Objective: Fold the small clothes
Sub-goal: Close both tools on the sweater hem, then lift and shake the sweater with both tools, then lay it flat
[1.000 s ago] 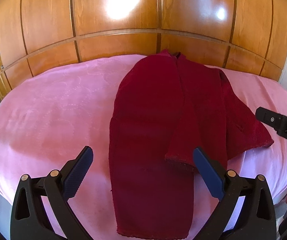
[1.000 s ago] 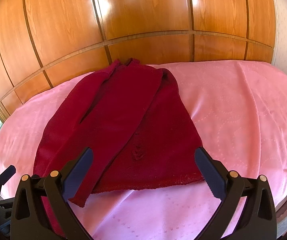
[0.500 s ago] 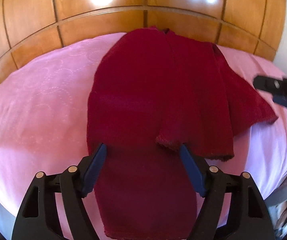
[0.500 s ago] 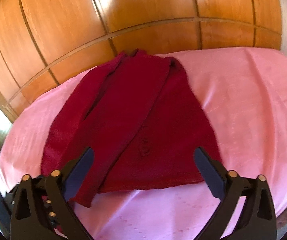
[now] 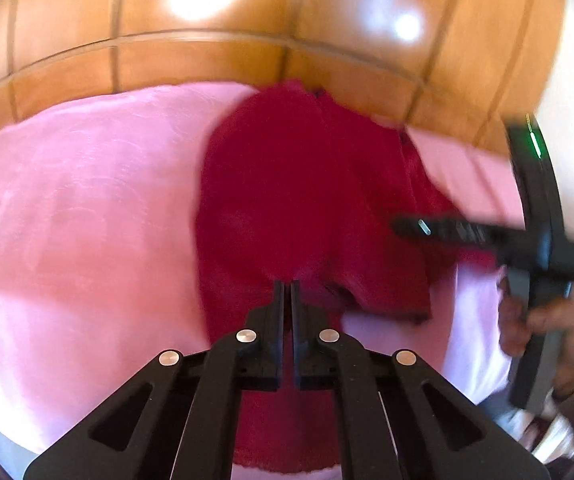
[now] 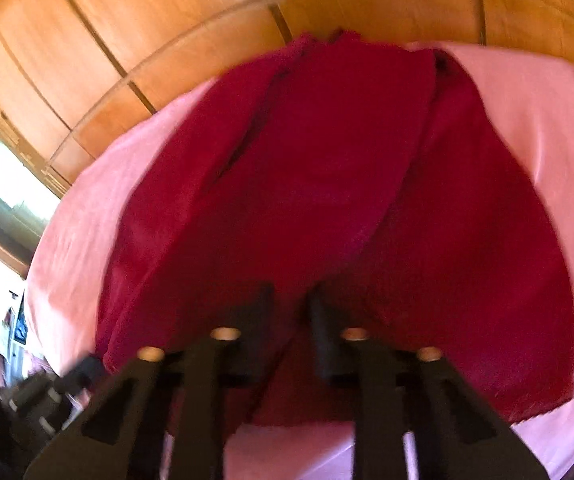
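Garment: a dark red knitted top [image 5: 287,200] lies flat on the pink bedspread [image 5: 87,220], its neck toward the wooden headboard [image 5: 207,60] and its hem toward the near edge of the bed.
Fold state: one side panel and sleeve already lie turned in over the middle, so the piece reads as a long, narrow strip; I judge the lengthwise fold still to come.
Long axis: from the near edge of the bed to the headboard edge, roughly in line with the way both tools point.
Left gripper [image 5: 287,286]: jaws have just been closing and now stand clenched, with only a sliver of a gap, low over the hem end of the left strip; some cloth may be nipped at the tips, but the blur leaves that unsure.
Right gripper [image 6: 291,300]: jaws have just been closing and are nearly together over the hem end on the right; the dark fabric bunches between them, so it looks like a pinch on the cloth, though motion blur hides the contact.
Right tool seen from the left: its black body [image 5: 467,236] crosses above the right sleeve, a hand [image 5: 535,320] behind it.
Nearer hand: neither; each sits at its own hem corner.
Key relation: the whole garment lies ahead of both jaws, so the coming move likely carries the hem away toward the neck.
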